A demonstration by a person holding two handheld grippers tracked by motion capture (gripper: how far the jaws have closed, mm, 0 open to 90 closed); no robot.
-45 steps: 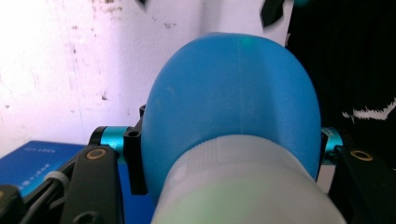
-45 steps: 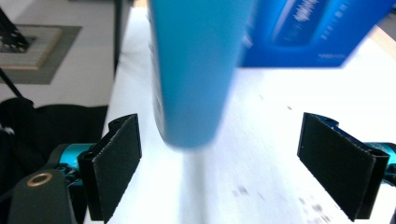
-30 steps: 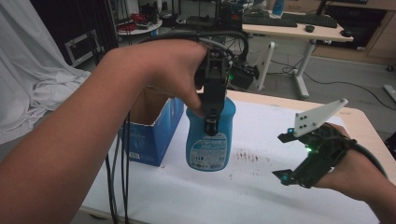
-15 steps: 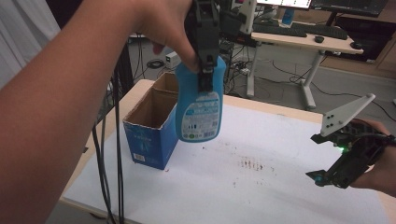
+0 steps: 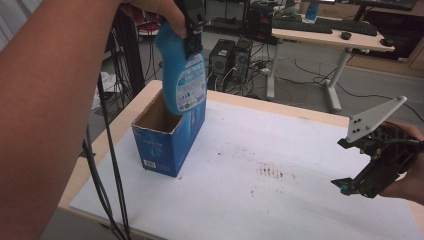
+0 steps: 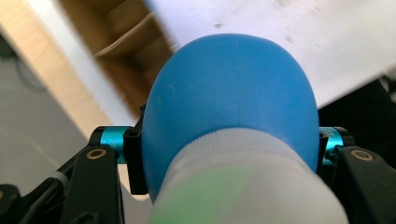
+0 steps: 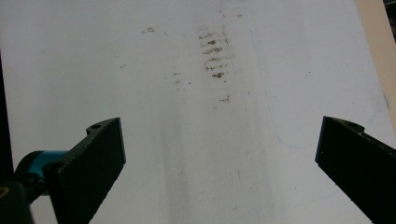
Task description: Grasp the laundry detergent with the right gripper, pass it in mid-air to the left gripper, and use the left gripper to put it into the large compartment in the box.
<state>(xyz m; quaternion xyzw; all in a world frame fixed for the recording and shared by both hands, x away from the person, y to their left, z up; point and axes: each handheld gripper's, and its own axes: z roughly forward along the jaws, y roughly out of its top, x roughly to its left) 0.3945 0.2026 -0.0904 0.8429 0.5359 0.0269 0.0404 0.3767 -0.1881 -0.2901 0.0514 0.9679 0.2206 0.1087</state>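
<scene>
Blue bottle [image 5: 181, 75] was what my left claw [image 5: 192, 30] had hold of, its jaws pressed shut on the shoulder just below the white neck, one on either side, as the left gripper view showed with the bottle [image 6: 229, 107] bulging between them. I held it upright and clear of the table, hanging over the open top of the blue cardboard box [image 5: 167, 137], with its base at about the level of the far rim. That box stood at the left of the white sheet [image 5: 260, 200] covering the wooden table [image 5: 127, 115], its brown inside open to view. A black cable [image 5: 107, 165] trailed down past the table's left edge. Reddish-brown smudges [image 5: 272, 172] marked the sheet near its middle. Well apart, at the right and near edge, my right claw [image 5: 357, 185] hung above the sheet with its grey plate [image 5: 372, 117] on top; in the right gripper view its jaws stood wide, with nothing between them but the stained sheet [image 7: 215, 60].
</scene>
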